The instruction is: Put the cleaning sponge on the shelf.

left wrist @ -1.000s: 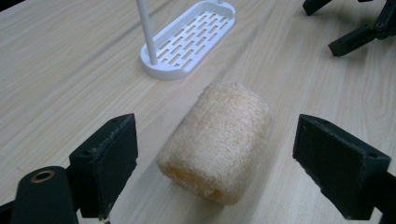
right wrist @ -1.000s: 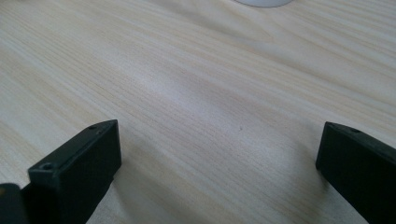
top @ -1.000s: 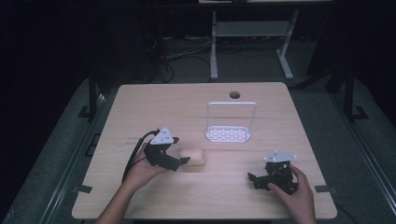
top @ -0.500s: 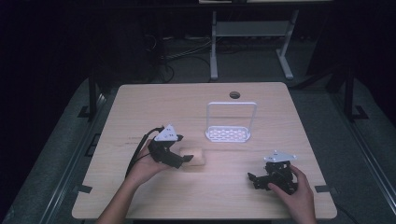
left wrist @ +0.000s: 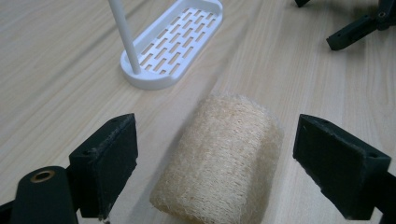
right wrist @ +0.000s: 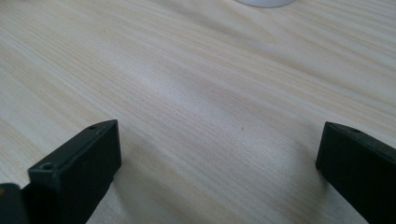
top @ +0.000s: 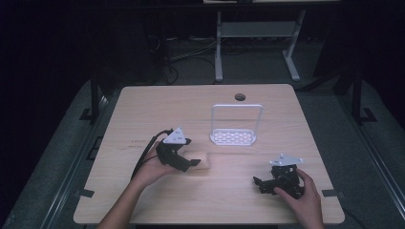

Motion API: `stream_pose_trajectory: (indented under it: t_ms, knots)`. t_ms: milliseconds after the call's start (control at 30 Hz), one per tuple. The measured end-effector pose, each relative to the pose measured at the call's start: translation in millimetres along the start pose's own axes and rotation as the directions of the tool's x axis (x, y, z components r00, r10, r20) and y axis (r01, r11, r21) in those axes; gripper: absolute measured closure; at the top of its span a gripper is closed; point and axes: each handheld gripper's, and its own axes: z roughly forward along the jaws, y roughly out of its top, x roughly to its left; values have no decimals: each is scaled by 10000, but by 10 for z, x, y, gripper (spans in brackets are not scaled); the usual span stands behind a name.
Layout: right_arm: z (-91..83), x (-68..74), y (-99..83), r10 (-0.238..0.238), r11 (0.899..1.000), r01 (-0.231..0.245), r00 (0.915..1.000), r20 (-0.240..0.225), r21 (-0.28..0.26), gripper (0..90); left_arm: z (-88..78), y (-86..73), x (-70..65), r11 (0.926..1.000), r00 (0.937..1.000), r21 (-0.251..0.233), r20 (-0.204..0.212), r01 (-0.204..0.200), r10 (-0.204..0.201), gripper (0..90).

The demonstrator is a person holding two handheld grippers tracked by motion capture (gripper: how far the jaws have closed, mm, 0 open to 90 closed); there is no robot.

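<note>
Now, left hand-held gripper (left wrist: 215, 158): straddling loofah (left wrist: 224, 154), jaws gaping, not touching it.
Right hand-held gripper (right wrist: 219, 163): resting on worktop (top: 157, 105), jaws gaping.
Rack (top: 234, 137): standing beyond loofah.

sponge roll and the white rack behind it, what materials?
Sponge roll: looks like loofah or a similar plant fibre, beige, matte, with coarse woven strands and fuzzy edges. White rack: probably moulded plastic, though coated metal is possible; smooth, slightly glossy, with a slotted base and a round upright rod.

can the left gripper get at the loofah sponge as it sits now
Probably yes: the left gripper is open with a jaw on each side of the loofah sponge, and nothing lies between them.
</note>
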Motion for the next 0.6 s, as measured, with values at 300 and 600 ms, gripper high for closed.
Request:
stream_pose_trajectory:
  t_ms: [300,600]
  knots:
    - [0,0,0,1,10000,-1,10000,0,1,0,71,-34,10,9996,9996,257,274,-109,101,135]
    - [0,0,0,-1,10000,1,10000,0,1,0,144,-49,-7,9985,9988,499,451,-208,186,134]
